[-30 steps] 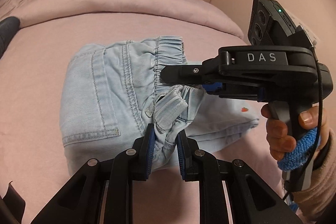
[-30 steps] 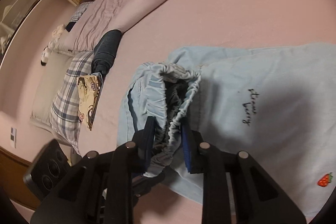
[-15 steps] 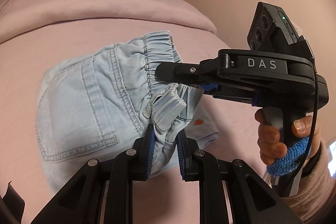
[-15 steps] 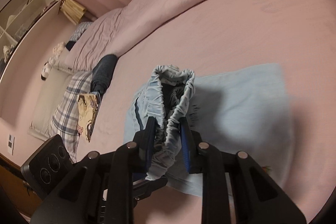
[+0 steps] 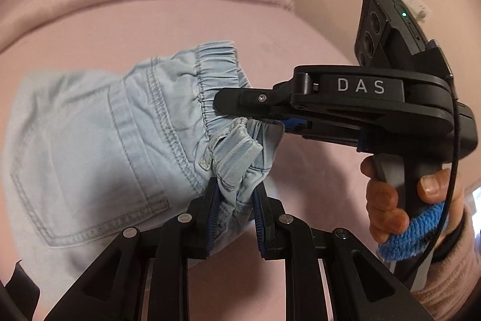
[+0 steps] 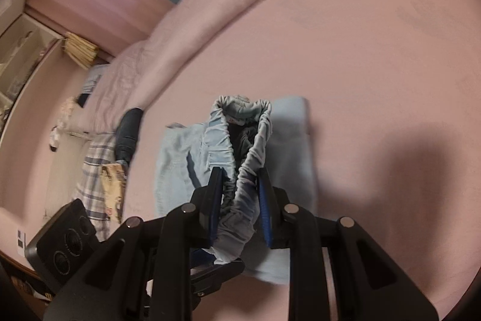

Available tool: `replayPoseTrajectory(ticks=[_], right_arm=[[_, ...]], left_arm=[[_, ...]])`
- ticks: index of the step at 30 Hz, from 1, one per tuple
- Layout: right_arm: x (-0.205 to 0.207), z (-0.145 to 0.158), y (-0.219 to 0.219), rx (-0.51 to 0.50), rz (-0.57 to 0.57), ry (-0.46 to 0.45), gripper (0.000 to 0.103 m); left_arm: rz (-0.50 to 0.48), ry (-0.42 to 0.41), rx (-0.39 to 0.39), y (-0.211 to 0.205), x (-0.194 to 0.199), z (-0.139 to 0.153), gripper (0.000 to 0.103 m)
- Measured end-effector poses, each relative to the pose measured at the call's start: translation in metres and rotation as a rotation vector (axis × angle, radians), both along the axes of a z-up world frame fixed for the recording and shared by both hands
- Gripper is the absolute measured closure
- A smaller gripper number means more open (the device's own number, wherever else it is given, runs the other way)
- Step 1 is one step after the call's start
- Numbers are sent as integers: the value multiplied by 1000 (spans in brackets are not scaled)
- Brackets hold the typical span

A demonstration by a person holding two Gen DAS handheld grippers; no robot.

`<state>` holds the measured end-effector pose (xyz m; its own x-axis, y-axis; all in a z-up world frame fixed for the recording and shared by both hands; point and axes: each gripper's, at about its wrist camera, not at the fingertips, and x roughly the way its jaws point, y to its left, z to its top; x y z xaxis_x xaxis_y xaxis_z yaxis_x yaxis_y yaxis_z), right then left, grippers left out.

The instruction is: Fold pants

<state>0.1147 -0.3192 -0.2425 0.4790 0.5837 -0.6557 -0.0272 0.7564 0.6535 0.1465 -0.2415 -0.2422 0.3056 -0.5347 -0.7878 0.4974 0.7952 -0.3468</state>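
You are gripping the light-blue denim pants [image 5: 90, 146] with both tools: your left gripper [image 5: 233, 200] is closing its blue pads on a bunched fold at the waist, and your right gripper [image 6: 240, 194] is pinching the gathered elastic waistband [image 6: 240, 140] a little farther along the same edge. In the left wrist view the right gripper [image 5: 249, 110] is reaching in from the right, level with the waistband [image 5: 216, 74], so both hands are sitting close together at the waist end.

The pants are hanging partly lifted over the pink bedsheet [image 6: 360, 50], with the rest lying doubled on it. Their long axis is running away from your jaws, back pocket [image 5: 75, 164] side facing the left camera, waist toward you and the folded end pointing away. Judging from this, the coming move is turning on carrying the waist along that axis, over the cloth lying beyond it.
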Motion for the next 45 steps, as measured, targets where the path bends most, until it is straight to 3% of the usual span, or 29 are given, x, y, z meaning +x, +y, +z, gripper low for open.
replayPoseTrajectory(ticks=[6, 11, 14, 17, 22, 26, 29, 34, 35, 38, 39, 43, 45], right_arm=[[2, -25, -11, 38, -33, 50, 79], [4, -29, -13, 20, -32, 61, 79], [3, -31, -15, 31, -37, 62, 78], [3, -31, -16, 27, -37, 65, 79], [2, -30, -15, 3, -34, 68, 78], [2, -28, -14, -16, -30, 68, 78], [2, -29, -14, -17, -31, 70, 76], [0, -20, -15, -76, -36, 66, 69], [-2, -16, -16, -126, -53, 61, 56], [-9, 11, -16, -342, -117, -14, 55], [-11, 21, -12, -373, -111, -53, 55], [-13, 52, 24, -399, 23, -193, 56], [-8, 58, 51, -373, 131, -232, 58]], left_arm=[[13, 33, -35, 9, -6, 0, 85], [23, 15, -125, 46, -24, 22, 85], [87, -18, -143, 72, -22, 33, 85], [223, -12, -173, 109, -3, 35, 85], [421, 22, -176, 164, 33, 17, 85], [496, 129, -210, 197, 44, -12, 85], [508, 191, -199, 200, 48, -36, 85], [481, 140, -154, 189, 46, -36, 85], [480, 138, -152, 188, 47, -37, 85], [493, 155, -183, 196, 47, -37, 85], [496, 157, -189, 201, 45, -33, 85], [467, 92, -159, 194, 31, -17, 85], [433, 64, -183, 193, 14, -9, 85]])
